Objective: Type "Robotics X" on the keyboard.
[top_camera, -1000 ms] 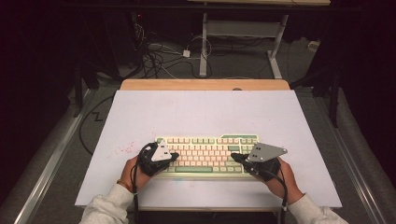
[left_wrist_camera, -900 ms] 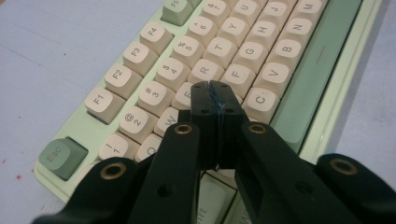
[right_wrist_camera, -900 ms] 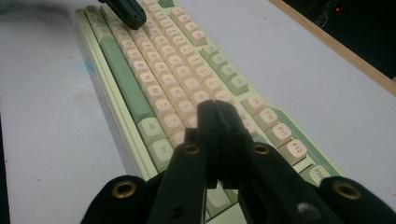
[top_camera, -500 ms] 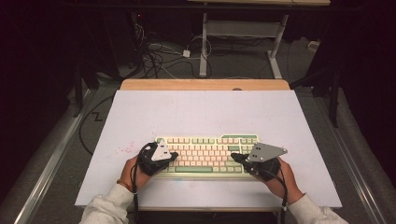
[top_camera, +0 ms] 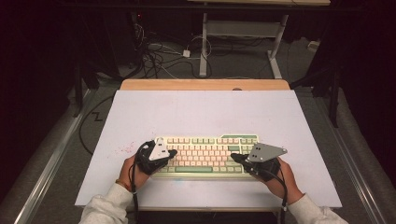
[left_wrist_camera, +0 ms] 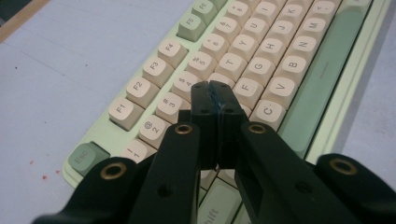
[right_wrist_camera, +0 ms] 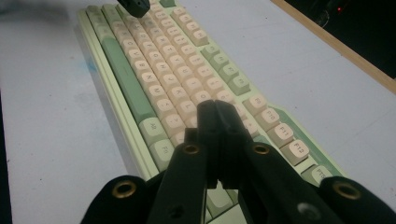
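Overall, the white table (top_camera: 205, 112) takes up most of the high view, with a strip of bare wood along its far edge and dark floor, cables and a metal stand beyond it that are too dim to read in detail. The near corners of the table are cut off by the picture's lower edge, as are the person's arms past the pale sleeves.

The keyboard (top_camera: 205, 156) lies flat near the table's front edge, roughly centred, pale green in the frame with cream keys and green ones among them. Its two ends are partly covered from above by the grippers and the hands behind them. In the left gripper view its right part runs out of the picture; in the right gripper view the nearest keys are hidden behind the jaws.

The right gripper (top_camera: 236, 157) sits over the keyboard's right end, a grey three-cornered plate on top of it. In its own view (right_wrist_camera: 215, 105) the two black jaws are pressed together with nothing between them, their tips low over the cream keys; whether they touch a key is hidden by the jaws themselves.

The left gripper (top_camera: 172, 153) sits over the left end. In its own view (left_wrist_camera: 208, 86) its jaws are likewise clenched and empty, tips just above the letter rows, contact not discernible. Faint red specks mark the table left of the keyboard.
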The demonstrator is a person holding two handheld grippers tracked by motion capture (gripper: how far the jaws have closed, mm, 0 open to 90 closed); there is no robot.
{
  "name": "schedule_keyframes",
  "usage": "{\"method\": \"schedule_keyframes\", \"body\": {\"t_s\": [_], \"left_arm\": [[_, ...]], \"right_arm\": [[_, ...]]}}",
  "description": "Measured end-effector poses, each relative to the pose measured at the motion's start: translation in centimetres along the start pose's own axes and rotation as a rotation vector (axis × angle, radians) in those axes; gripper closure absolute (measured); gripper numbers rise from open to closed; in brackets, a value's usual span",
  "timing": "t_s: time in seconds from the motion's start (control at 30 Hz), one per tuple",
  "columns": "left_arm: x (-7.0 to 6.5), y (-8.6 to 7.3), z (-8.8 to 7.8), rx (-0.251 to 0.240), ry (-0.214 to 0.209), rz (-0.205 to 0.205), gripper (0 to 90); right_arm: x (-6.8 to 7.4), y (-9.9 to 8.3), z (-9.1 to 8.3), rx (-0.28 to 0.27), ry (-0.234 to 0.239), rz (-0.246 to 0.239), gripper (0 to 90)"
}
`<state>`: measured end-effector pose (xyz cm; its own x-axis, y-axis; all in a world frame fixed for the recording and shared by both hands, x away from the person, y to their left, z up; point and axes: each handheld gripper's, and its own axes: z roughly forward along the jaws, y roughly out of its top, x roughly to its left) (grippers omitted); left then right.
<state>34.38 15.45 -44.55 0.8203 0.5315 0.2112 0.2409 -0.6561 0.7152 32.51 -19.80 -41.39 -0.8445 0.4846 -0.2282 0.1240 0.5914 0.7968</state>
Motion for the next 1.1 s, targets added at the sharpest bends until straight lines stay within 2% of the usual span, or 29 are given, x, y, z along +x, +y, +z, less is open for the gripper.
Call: {"method": "schedule_keyframes", "body": {"t_s": [0.6, 0.8, 1.1], "left_arm": [[0.0, 0.2, -1.3, -0.039, 0.019, 0.006, 86.7], [-0.4, 0.3, -2.0, -0.066, 0.012, 0.004, 86.8], [-1.0, 0.4, -2.6, -0.079, -0.002, 0.017, 86.7]], "right_arm": [[0.0, 0.0, -0.1, -0.005, -0.002, 0.002, 89.9], [0.0, 0.0, -0.1, -0.009, -0.003, 0.001, 89.9], [-0.1, 0.1, -0.4, -0.018, -0.007, 0.002, 89.9]]}}
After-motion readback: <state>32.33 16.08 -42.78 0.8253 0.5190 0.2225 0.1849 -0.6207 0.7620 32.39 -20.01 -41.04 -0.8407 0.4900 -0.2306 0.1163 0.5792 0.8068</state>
